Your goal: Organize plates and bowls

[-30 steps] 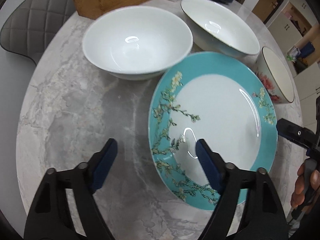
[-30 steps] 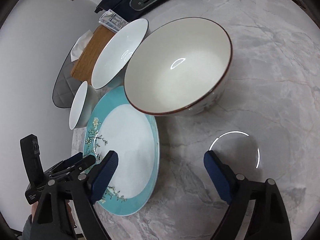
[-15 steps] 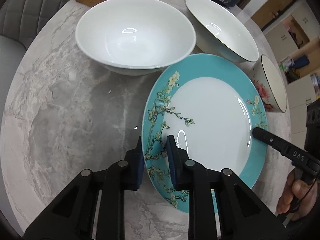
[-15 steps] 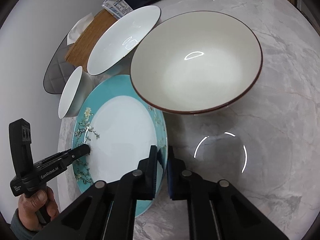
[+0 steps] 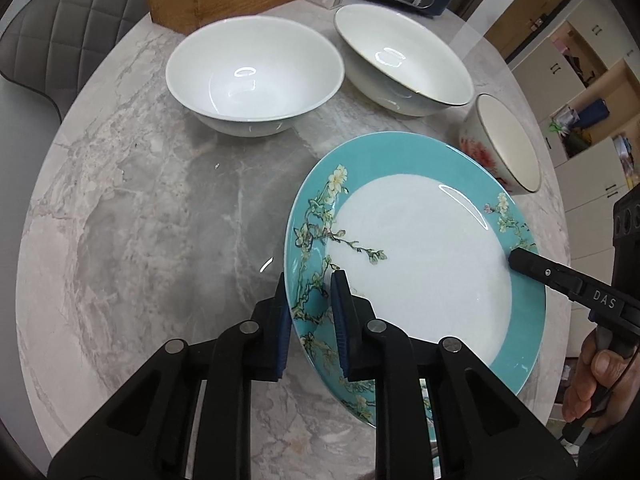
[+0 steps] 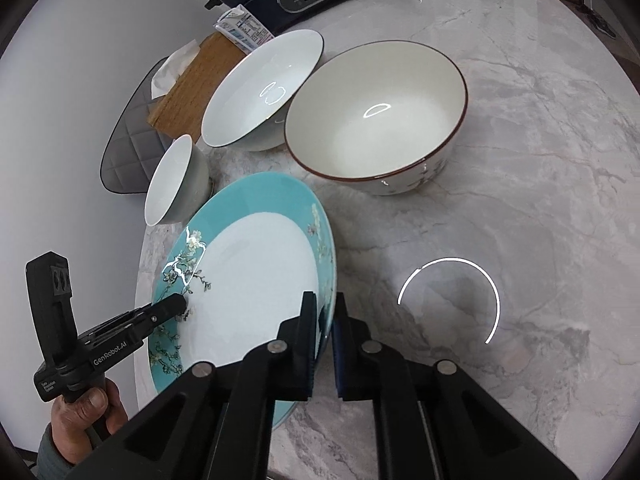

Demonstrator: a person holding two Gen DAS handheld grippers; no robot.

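Here both grippers pinch the plate (image 5: 420,264): left gripper (image 5: 310,312) jaws clamp its rim at 9 o'clock, right gripper (image 6: 325,332) jaws clamp the opposite rim at 3, plate tilted above the desk (image 5: 160,208), three bowls (image 5: 256,76) beyond at 12

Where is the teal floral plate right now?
The teal plate is clamped at opposite rim edges by the left gripper and right gripper, near the red-rimmed bowl.
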